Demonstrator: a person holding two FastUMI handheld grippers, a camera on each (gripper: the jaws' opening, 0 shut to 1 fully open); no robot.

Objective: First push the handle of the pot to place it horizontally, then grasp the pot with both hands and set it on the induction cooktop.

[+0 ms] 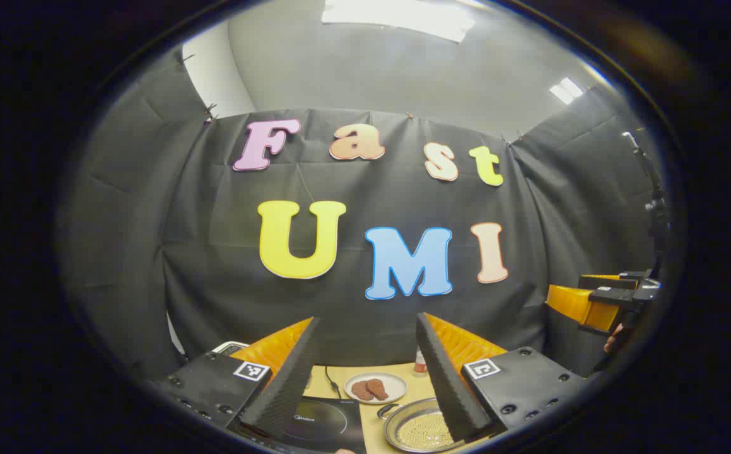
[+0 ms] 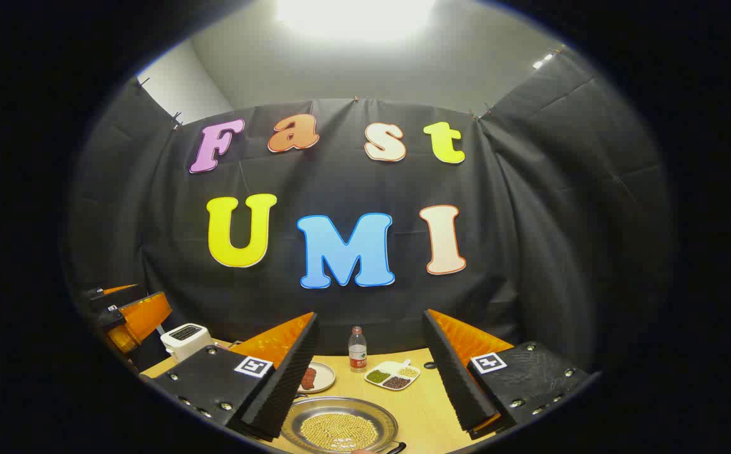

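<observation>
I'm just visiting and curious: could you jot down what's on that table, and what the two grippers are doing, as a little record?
pot: shallow metal pot filled with small yellowish beads, on the table
cooktop: dark induction cooktop, beside the pot
other items: plate of brownish food, bottle, divided dish, toaster
left gripper: open, holding nothing
right gripper: open, above the pot

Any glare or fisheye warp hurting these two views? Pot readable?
Right gripper view: ceiling light blown out at top, wall curves strongly, pot sharp and evenly lit. Left gripper view: ceiling panel bright but milder, pot partly hidden behind a finger, cooktop dark with faint sheen.
</observation>
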